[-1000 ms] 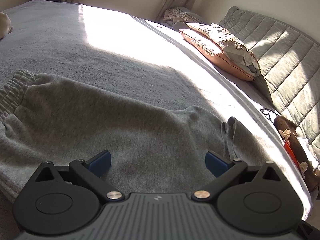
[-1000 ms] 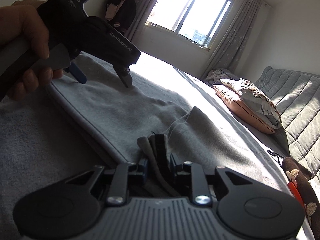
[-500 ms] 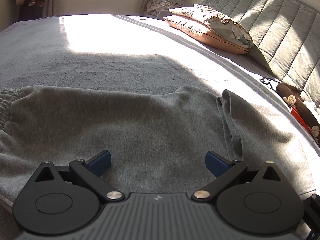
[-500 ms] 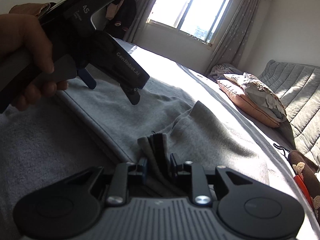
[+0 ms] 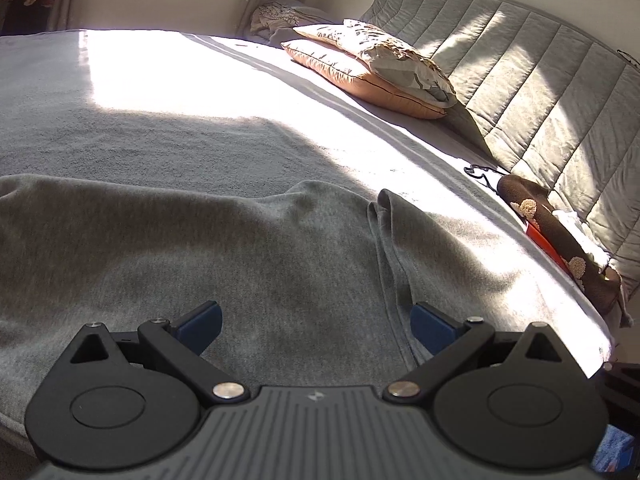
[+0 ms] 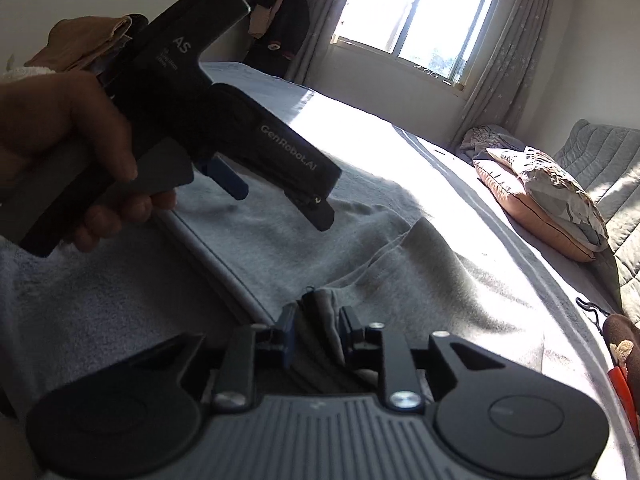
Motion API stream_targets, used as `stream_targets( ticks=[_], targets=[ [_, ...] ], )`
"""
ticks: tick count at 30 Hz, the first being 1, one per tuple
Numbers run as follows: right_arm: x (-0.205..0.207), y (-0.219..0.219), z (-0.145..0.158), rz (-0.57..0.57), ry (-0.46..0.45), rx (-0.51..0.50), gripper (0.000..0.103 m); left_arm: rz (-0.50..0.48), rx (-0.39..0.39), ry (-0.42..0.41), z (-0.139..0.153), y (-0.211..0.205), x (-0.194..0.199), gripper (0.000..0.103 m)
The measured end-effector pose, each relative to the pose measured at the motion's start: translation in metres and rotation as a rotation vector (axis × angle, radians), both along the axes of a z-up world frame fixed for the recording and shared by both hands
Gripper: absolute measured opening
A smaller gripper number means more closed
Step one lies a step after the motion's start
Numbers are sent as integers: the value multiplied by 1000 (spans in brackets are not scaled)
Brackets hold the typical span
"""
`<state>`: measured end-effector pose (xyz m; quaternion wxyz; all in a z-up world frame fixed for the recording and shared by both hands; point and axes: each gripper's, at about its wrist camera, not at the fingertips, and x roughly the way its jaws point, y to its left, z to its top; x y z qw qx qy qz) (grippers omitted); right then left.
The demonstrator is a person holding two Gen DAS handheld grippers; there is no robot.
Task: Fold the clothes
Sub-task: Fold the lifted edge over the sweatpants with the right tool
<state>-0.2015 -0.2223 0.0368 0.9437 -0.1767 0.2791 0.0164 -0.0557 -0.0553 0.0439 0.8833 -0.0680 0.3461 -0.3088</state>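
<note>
Grey sweatpants (image 5: 200, 248) lie spread across the bed, with a raised fold (image 5: 384, 216) toward the right. Just above the fabric my left gripper (image 5: 316, 322) hangs open, its blue pads wide apart and nothing between them. In the right wrist view the same left gripper (image 6: 280, 204) hovers over the pants (image 6: 400, 264), held by a hand (image 6: 60, 136). My right gripper (image 6: 316, 336) is shut on a bunched edge of the grey sweatpants (image 6: 320, 312) at the near side.
The bed is covered by a grey blanket (image 5: 160, 132) with a bright sun patch. Stacked pillows (image 5: 372, 68) and a padded headboard (image 5: 540, 92) are on the right. A brown patterned cloth (image 5: 560, 248) lies by the headboard. A window (image 6: 416, 20) is beyond the bed.
The left gripper, still open, has swung rightward over the pants toward the fold and risen slightly. The right gripper keeps its hold on the bunched edge.
</note>
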Motion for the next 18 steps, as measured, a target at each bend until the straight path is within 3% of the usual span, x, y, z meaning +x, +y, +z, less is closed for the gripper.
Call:
stream_targets(
  ticks=[4, 9, 11, 15, 18],
  targets=[
    [27, -50, 33, -57, 52, 107, 44, -55, -49, -24, 4, -8, -5, 103],
    [65, -110, 70, -121, 125, 237, 45, -176, -59, -63, 4, -33, -23, 103],
    [95, -120, 60, -99, 194, 257, 45, -232, -51, -75, 4, -42, -31, 103],
    [132, -117, 9, -83, 314, 241, 44, -337, -12, -123, -3, -59, -47, 103],
    [143, -105, 1, -65, 295, 187, 47, -408, -34, -108, -7, -63, -51, 103]
  ],
)
